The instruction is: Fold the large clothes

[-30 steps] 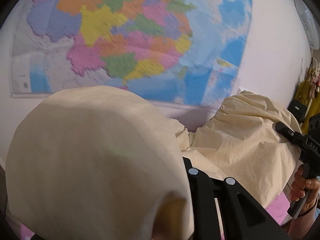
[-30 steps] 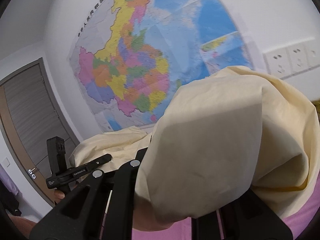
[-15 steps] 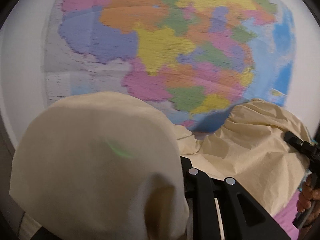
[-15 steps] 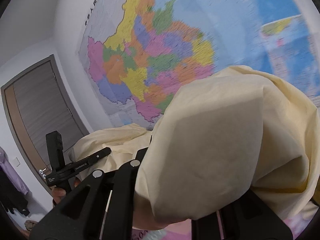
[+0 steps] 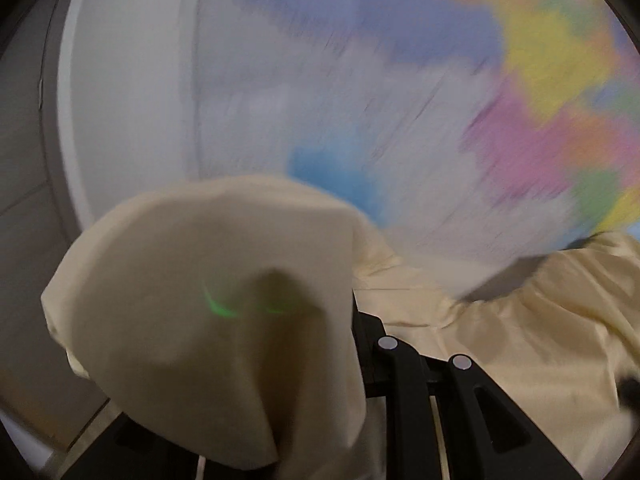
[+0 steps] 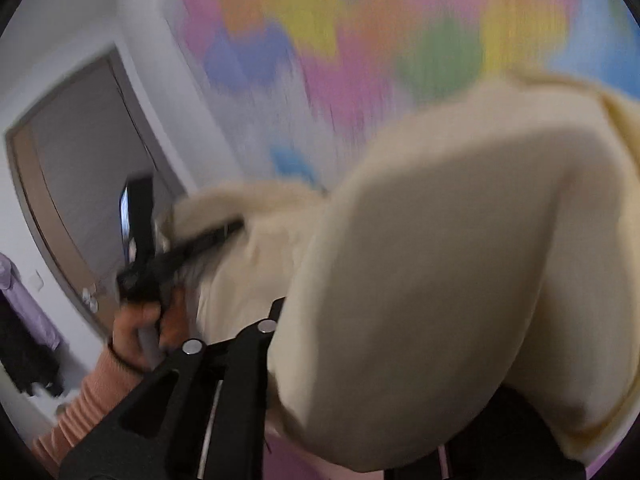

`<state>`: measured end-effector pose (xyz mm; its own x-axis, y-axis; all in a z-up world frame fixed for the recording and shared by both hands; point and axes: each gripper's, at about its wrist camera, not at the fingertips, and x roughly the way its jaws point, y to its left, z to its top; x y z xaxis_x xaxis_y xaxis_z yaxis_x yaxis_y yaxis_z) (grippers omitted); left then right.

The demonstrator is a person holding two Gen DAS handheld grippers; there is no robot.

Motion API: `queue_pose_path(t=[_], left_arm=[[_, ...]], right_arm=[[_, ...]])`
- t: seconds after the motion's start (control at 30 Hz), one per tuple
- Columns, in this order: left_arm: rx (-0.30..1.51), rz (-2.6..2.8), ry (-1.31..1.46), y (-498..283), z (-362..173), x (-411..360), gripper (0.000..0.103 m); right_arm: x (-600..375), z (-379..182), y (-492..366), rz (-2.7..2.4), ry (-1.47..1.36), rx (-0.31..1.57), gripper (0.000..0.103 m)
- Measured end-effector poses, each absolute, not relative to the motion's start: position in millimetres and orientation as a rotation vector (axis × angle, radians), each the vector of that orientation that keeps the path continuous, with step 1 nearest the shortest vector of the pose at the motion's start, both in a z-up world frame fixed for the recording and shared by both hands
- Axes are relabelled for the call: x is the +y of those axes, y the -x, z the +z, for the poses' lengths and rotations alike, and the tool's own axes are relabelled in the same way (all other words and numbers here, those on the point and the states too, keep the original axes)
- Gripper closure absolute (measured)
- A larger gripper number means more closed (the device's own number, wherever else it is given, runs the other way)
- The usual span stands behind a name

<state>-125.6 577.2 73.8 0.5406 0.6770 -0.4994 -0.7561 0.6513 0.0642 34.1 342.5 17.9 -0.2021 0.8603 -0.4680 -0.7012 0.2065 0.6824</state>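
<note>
Cream garment (image 5: 224,304) bunching over left gripper (image 5: 344,320), jaws pinching fold. Same cloth draping right gripper (image 6: 304,320); right jaws opening, cloth between them, fingertips hidden. Garment spanning between both grippers, before blurred wall map (image 5: 460,100). Hand (image 6: 136,332) gripping left handle.

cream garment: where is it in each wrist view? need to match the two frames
Left wrist: the cream garment bulges at lower left over the near jaws and spreads along the bottom right.
Right wrist: it fills the right and centre, trailing left to the left gripper.
Shared landmark: the coloured wall map, blurred, fills the top of both views.
</note>
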Motion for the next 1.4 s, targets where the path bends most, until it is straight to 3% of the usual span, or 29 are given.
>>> queue_pose_path(t=[0.1,0.23,0.4,0.6,0.7,0.77,0.9,0.97,1.0,1.03,1.07,1.27,1.33,1.4], left_arm=[[0.691,0.927,0.255,127,-1,616,0.083],[0.664,0.887,0.362,147,-23,633,0.077],[0.679,0.886,0.337,146,-21,635,0.074],[0.705,0.914,0.337,148,-19,633,0.057],[0.688,0.922,0.337,158,-10,616,0.053],[0.641,0.935,0.339,174,0,604,0.050],[0.538,0.937,0.365,204,16,578,0.047],[0.504,0.914,0.355,212,21,558,0.045],[0.497,0.898,0.332,211,23,549,0.045],[0.494,0.864,0.294,207,25,533,0.043],[0.493,0.828,0.265,203,26,520,0.043],[0.570,0.636,0.146,161,8,480,0.040],[0.633,0.633,0.153,146,-9,484,0.040],[0.665,0.642,0.159,140,-22,488,0.040]], right_arm=[[343,-27,-15,1.410,-0.131,1.189,0.076],[311,-38,-20,1.424,-0.184,1.233,0.057],[259,-14,-29,1.472,-0.110,1.184,0.055],[210,23,-60,1.362,-0.040,0.994,0.054],[217,14,-79,1.272,-0.009,1.001,0.052],[232,-3,-81,1.269,0.022,1.060,0.041],[253,-33,-62,1.327,0.141,1.128,0.038],[262,-44,-51,1.321,0.229,1.126,0.048],[265,-46,-48,1.312,0.256,1.098,0.058],[266,-46,-48,1.315,0.273,1.080,0.081],[265,-44,-50,1.302,0.283,1.061,0.084],[246,-1,-59,1.157,0.383,0.711,0.090],[251,-18,-58,1.169,0.485,0.805,0.088],[243,-29,-60,1.187,0.520,0.869,0.078]])
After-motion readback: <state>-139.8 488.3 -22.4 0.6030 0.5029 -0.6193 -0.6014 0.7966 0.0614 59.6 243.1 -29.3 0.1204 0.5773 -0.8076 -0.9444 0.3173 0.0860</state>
